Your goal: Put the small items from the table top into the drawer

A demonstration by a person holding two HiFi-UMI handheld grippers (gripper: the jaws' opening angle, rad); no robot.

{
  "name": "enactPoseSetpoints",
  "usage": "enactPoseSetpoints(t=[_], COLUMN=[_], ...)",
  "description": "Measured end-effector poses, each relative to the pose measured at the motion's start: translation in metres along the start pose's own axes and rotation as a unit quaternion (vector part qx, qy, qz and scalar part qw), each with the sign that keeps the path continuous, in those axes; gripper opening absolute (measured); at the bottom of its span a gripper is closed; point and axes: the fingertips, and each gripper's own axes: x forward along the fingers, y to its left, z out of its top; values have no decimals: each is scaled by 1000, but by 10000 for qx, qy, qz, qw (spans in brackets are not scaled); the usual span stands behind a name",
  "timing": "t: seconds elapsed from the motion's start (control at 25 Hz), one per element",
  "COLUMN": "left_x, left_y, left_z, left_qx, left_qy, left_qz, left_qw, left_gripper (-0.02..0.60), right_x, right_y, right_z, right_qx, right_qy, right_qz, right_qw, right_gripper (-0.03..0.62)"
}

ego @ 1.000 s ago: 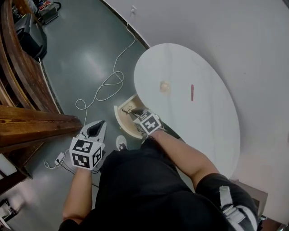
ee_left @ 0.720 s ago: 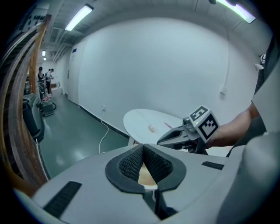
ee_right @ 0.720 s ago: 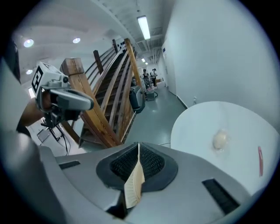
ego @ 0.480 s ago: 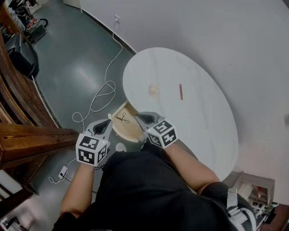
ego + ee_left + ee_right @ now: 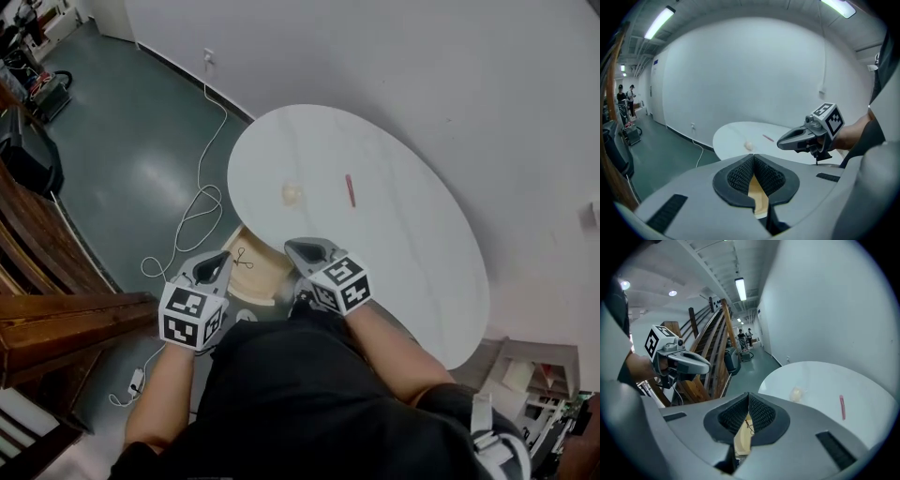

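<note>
1. Dark green floor (image 5: 141, 131) with a white wall (image 5: 422, 75) behind it. A wooden staircase (image 5: 56, 319) stands at the left.
2. White oval bench (image 5: 403, 244) against the wall, carrying two small items on its left half.
3. Pale wood drawer (image 5: 261, 274), pulled out open from under the bench's near-left edge.
4. Left gripper (image 5: 214, 263) is held over the floor just left of the drawer, pointing toward the bench. Its jaws are clenched tip to tip and grasp nothing. Drawer wood shows through the slit below the pads.
5. Right gripper (image 5: 302, 249) is held at the bench's near edge, just right of the drawer. Its jaws are also clenched tip to tip, with nothing between them. The two grippers sit side by side with the drawer between them.
6. White cable (image 5: 202, 202) loops across the floor from a wall socket down toward the staircase.
7. Red stick (image 5: 350, 189) lies flat on the bench top, well apart from both grippers.
8. Pale lump (image 5: 292, 193) sits on the bench top, near the red stick on its left and not touching it. I can't tell what it is.
9. Small black wiry item (image 5: 242, 259) lies inside the drawer on its bottom, too small to identify.
</note>
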Motion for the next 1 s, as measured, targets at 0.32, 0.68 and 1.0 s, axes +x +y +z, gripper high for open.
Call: enactPoseSetpoints(t=[0.32,0.68,1.0], left_x=[27,44,42], left_y=[-12,-16,-7], left_z=[11,22,20], left_qx=[25,-84,-305], left_qy=[126,193,285], left_qz=[-71,123,523], left_qw=[9999,9997,9978], left_gripper=[17,17,15], right_x=[-24,-26,-16], right_y=[-90,-207,-280], right_z=[-25,-83,-96], right_qx=[284,547,597], right_qy=[79,813,1003], right_qz=[-831,-1717,-2203], right_qw=[9961,9803,9684], right_gripper=[11,11,12])
